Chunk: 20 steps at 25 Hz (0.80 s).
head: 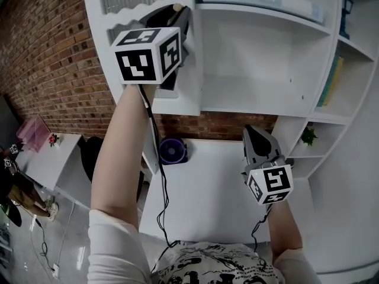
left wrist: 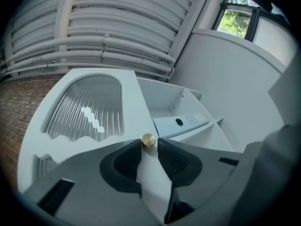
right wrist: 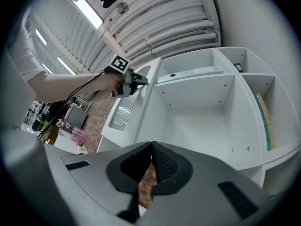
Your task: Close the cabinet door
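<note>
Right jaws: your right gripper (right wrist: pixel 151 145) hangs low over the worktop (head: pixel 201 182) with its jaws pressed together and nothing between them. Keep it down there, out of the door's swing.
Left jaws: your left gripper (left wrist: pixel 149 145) is raised to the door's free edge. Its jaws are narrowly spread and pinch the brass knob (left wrist: pixel 148 140) at their very tips.
Grip advice: that hold looks shallow. Seat the knob a little deeper between the pads, or keep a steady squeeze, so it does not slip out once the door starts to turn.
Knob to jaws: the knob sits right between the two tips, and the door's white frame runs down behind it through the gap.
Cabinet door (left wrist: pixel 134 107): it stands swung well out at the left of the opening, with its ribbed glass panel (left wrist: pixel 87 109) facing away from the shelves.
How to move: guide the knob round in an arc about the hinge side, not in a straight push. Ease off as the door meets the frame.
Cabinet (head: pixel 260 70): the open compartment lies beyond the door to its right. A flat box (left wrist: pixel 181 122) lies on the shelf above, clear of the door's path as far as I can judge.
</note>
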Each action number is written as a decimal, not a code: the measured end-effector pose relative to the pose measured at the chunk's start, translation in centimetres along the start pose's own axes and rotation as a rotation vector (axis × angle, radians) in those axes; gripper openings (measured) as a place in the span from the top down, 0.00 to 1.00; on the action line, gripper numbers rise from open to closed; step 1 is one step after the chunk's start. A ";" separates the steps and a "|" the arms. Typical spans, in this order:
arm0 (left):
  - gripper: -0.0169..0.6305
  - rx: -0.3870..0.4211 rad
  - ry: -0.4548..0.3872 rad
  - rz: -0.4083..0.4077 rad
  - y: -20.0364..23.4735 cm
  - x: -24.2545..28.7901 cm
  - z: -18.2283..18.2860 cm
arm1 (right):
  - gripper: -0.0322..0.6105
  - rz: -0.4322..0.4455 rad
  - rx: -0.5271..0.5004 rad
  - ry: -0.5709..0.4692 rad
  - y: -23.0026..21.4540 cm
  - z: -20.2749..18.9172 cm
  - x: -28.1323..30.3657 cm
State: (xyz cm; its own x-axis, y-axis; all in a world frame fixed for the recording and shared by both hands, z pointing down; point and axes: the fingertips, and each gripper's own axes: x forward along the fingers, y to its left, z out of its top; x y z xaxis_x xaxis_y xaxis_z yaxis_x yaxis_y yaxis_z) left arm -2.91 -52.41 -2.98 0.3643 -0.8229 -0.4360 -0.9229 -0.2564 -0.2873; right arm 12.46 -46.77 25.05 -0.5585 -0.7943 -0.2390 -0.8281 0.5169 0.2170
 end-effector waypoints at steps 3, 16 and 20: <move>0.81 -0.010 0.007 -0.032 -0.1 -1.8 -0.7 | 0.93 -0.015 0.011 -0.001 1.4 0.2 0.1; 0.85 -0.073 0.031 -0.175 0.3 -13.6 -7.4 | 0.93 -0.027 0.010 0.033 10.3 -1.3 -0.2; 0.91 -0.075 0.068 -0.168 0.9 -16.7 -10.5 | 0.93 -0.035 0.028 0.036 12.8 -1.9 -0.3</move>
State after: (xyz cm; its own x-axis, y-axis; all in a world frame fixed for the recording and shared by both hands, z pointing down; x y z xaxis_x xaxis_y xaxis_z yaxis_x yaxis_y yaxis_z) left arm -11.10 -44.26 12.98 0.5072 -0.7970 -0.3281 -0.8574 -0.4278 -0.2861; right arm 2.11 -40.49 29.67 -0.5271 -0.8229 -0.2119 -0.8486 0.4966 0.1825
